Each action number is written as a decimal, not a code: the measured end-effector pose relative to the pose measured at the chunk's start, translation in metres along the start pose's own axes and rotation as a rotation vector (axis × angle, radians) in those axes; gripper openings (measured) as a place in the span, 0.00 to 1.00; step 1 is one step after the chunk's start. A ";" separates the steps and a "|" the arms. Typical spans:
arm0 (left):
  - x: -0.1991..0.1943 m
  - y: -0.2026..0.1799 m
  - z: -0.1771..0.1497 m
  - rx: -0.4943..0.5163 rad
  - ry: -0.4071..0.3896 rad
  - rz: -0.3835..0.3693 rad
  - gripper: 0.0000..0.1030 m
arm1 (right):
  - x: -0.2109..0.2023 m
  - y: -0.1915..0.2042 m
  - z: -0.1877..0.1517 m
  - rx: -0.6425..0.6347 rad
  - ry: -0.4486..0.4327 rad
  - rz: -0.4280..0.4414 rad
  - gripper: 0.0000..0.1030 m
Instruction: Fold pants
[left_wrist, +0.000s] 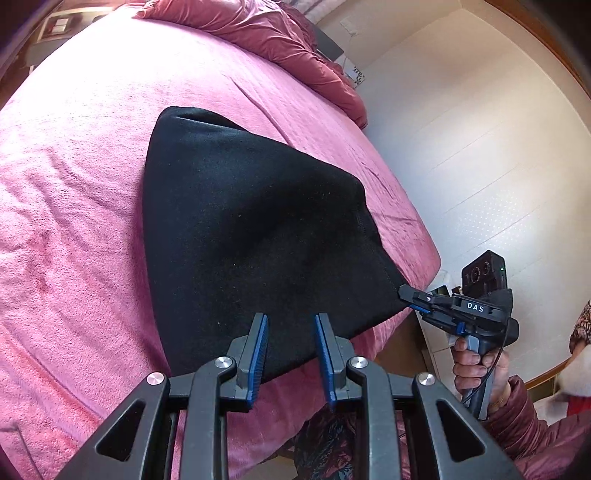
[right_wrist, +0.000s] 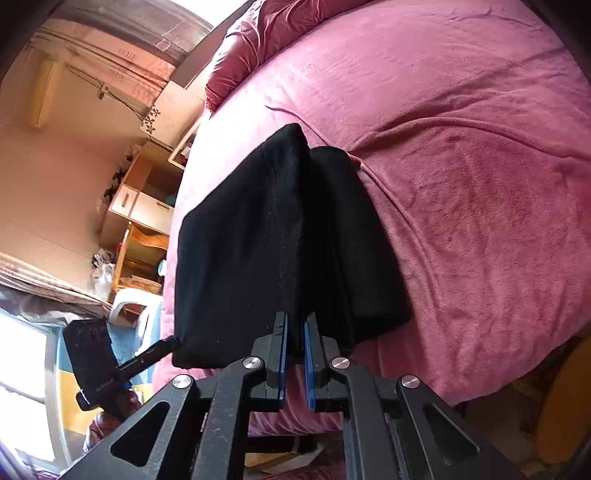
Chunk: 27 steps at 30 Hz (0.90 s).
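Black pants (left_wrist: 236, 229) folded on pink bed (left_wrist: 74, 184) near its edge, right gripper (right_wrist: 294, 345) pinching one corner, left gripper (left_wrist: 291, 345) apparently gaping, though its other-view tips vanish behind cloth.

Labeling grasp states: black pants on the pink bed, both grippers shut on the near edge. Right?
Not both. The right gripper is shut on the black pants, but the left wrist view shows the left gripper open, its fingers apart. The pink bed is right.
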<state>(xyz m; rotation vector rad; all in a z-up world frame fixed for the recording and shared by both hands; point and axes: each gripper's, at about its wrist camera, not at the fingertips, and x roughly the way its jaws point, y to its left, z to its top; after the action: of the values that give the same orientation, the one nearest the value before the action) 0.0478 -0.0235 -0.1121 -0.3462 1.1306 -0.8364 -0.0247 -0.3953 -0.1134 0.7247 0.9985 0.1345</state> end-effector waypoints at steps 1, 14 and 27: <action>0.000 0.001 0.000 0.002 0.008 0.006 0.25 | 0.005 -0.002 -0.001 -0.004 0.015 -0.024 0.07; 0.002 -0.003 0.008 0.022 -0.005 0.067 0.27 | 0.010 -0.006 0.007 -0.071 0.017 -0.116 0.41; -0.017 0.016 0.036 -0.016 -0.092 0.158 0.31 | 0.061 0.010 0.094 -0.114 -0.011 -0.137 0.51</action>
<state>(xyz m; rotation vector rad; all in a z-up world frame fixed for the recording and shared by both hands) 0.0837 -0.0060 -0.0959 -0.3012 1.0648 -0.6660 0.0864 -0.4085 -0.1197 0.5507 1.0179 0.0676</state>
